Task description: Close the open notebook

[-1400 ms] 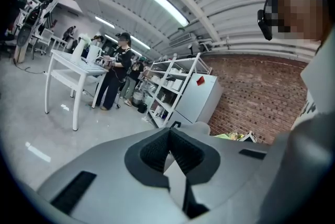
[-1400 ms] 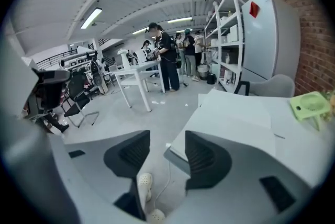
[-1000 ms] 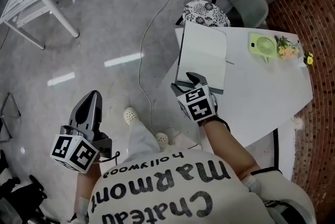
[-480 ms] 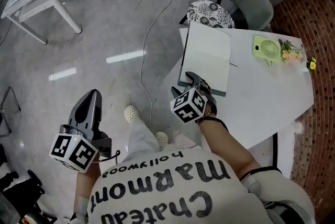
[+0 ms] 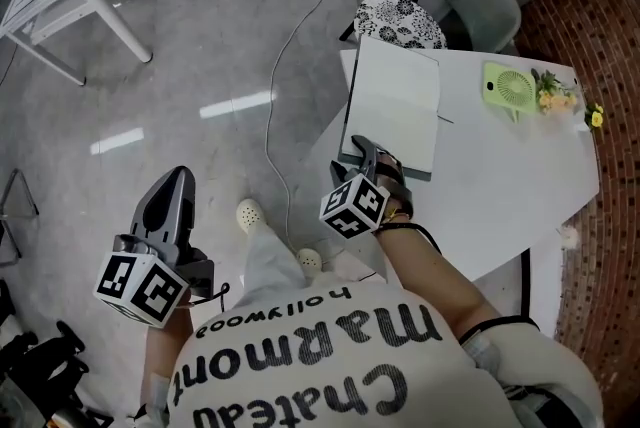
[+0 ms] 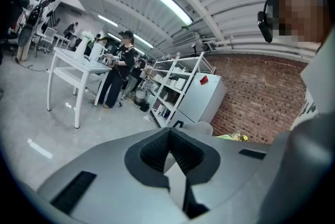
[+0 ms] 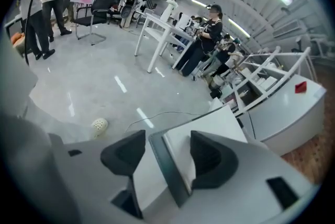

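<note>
On the bench's (image 5: 500, 186) left corner lies the notebook (image 5: 392, 111), white page up, its dark cover edge nearest the person, handy for a lift-and-fold. Right gripper (image 5: 368, 152) dips onto that near edge: its jaws are spread and have just been closing, the cover edge standing between them with a gap showing on one side, so I'd call this lining up a grip, not a pinch yet. Left gripper (image 5: 178, 181) hangs well off the bench over the floor, jaws pressed together on nothing, likely parked as spare. At the bench's far side sit a fan (image 5: 506, 86) and flowers (image 5: 556, 94), clear of the swing. Count: one notebook, one fan, one flower bunch, two grippers.
</note>
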`<action>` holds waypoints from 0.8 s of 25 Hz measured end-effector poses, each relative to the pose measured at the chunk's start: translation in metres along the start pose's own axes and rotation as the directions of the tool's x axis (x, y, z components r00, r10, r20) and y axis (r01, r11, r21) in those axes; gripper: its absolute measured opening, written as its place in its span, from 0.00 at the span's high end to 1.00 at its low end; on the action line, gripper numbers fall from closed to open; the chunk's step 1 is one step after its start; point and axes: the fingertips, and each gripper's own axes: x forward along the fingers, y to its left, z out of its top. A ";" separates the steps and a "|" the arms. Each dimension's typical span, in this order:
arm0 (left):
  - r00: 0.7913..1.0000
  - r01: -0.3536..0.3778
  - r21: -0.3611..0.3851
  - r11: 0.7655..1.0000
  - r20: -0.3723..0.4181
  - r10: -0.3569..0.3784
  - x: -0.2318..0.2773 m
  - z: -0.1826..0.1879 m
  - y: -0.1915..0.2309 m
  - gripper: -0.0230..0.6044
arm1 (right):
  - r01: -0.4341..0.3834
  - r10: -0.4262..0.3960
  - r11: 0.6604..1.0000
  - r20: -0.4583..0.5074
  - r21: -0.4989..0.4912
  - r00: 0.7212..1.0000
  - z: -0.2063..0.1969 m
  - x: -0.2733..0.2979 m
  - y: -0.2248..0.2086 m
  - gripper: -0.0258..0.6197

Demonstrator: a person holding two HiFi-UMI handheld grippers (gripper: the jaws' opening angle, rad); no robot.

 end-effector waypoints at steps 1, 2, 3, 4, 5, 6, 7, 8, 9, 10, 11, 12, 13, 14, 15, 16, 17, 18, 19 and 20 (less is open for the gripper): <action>1.000 0.001 0.000 1.000 -0.001 -0.001 0.000 0.000 0.000 0.96 | 0.007 -0.007 1.000 -0.001 -0.013 1.000 -0.001 0.000 0.000 0.54; 1.000 0.001 -0.001 1.000 -0.001 -0.001 0.001 0.000 0.000 0.96 | 0.014 -0.014 1.000 -0.002 -0.023 1.000 -0.001 0.000 -0.001 0.54; 1.000 0.001 -0.001 1.000 -0.001 -0.001 0.001 0.000 0.000 0.96 | 0.022 -0.022 0.999 -0.002 -0.033 1.000 -0.002 0.000 -0.001 0.55; 1.000 0.001 -0.002 1.000 -0.001 -0.001 0.001 -0.001 0.000 0.96 | 0.028 -0.028 0.999 0.000 -0.042 1.000 -0.003 0.001 -0.002 0.57; 1.000 0.000 -0.003 1.000 -0.001 0.000 0.001 -0.001 0.000 0.96 | 0.034 -0.034 0.998 0.001 -0.048 0.999 -0.003 0.001 -0.002 0.58; 1.000 0.000 -0.005 1.000 -0.001 0.000 0.001 -0.002 0.001 0.96 | 0.037 -0.037 0.998 0.003 -0.052 0.999 -0.004 0.002 -0.002 0.58; 1.000 -0.001 -0.006 1.000 0.000 0.001 0.000 -0.003 0.001 0.96 | 0.038 -0.038 0.998 0.004 -0.051 0.999 -0.004 0.002 -0.002 0.58; 1.000 -0.002 -0.007 1.000 0.000 0.002 0.000 -0.003 0.002 0.96 | 0.035 -0.035 0.998 0.005 -0.046 0.999 -0.004 0.001 -0.002 0.58; 1.000 -0.003 -0.008 1.000 0.001 0.003 -0.001 -0.003 0.002 0.96 | 0.029 -0.029 0.999 0.005 -0.036 1.000 -0.003 0.001 -0.003 0.58; 1.000 -0.002 -0.008 1.000 0.003 0.002 -0.002 -0.002 0.003 0.96 | 0.020 -0.020 1.000 0.005 -0.020 1.000 -0.003 0.000 -0.004 0.59; 1.000 -0.001 -0.008 1.000 0.004 0.002 -0.002 -0.002 0.003 0.96 | 0.011 -0.011 1.000 0.005 0.002 1.000 -0.001 0.000 -0.005 0.61; 1.000 0.000 -0.008 1.000 0.005 0.001 -0.003 -0.001 0.003 0.96 | 0.000 0.000 1.000 0.005 0.026 1.000 0.000 -0.001 -0.007 0.64; 1.000 0.000 -0.008 1.000 0.006 0.000 -0.003 -0.001 0.003 0.96 | -0.012 0.012 0.999 0.005 0.050 1.000 0.001 -0.002 -0.009 0.68; 1.000 0.001 -0.008 1.000 0.006 -0.001 -0.004 -0.001 0.003 0.96 | -0.025 0.025 0.997 0.004 0.067 1.000 0.002 -0.002 -0.010 0.69; 1.000 0.002 -0.007 1.000 0.007 -0.002 -0.005 -0.001 0.003 0.96 | -0.036 0.036 0.997 0.003 0.074 0.999 0.003 -0.003 -0.010 0.70; 1.000 0.002 -0.007 1.000 0.008 -0.002 -0.005 -0.001 0.003 0.96 | -0.044 0.044 0.996 0.003 0.076 0.999 0.003 -0.003 -0.010 0.70; 1.000 0.002 -0.007 1.000 0.009 -0.002 -0.006 -0.001 0.003 0.96 | -0.049 0.049 0.996 0.005 0.076 0.999 0.003 -0.003 -0.009 0.71; 1.000 0.002 -0.007 1.000 0.010 -0.002 -0.007 -0.001 0.003 0.96 | -0.052 0.051 0.996 0.007 0.076 0.999 0.004 -0.004 -0.009 0.72; 1.000 0.002 -0.007 1.000 0.011 -0.002 -0.007 -0.001 0.003 0.96 | -0.055 0.054 0.996 0.010 0.077 0.998 0.004 -0.005 -0.009 0.72; 1.000 0.003 -0.006 1.000 0.012 -0.002 -0.008 0.000 0.002 0.96 | -0.059 0.058 0.995 0.013 0.079 0.998 0.004 -0.006 -0.008 0.73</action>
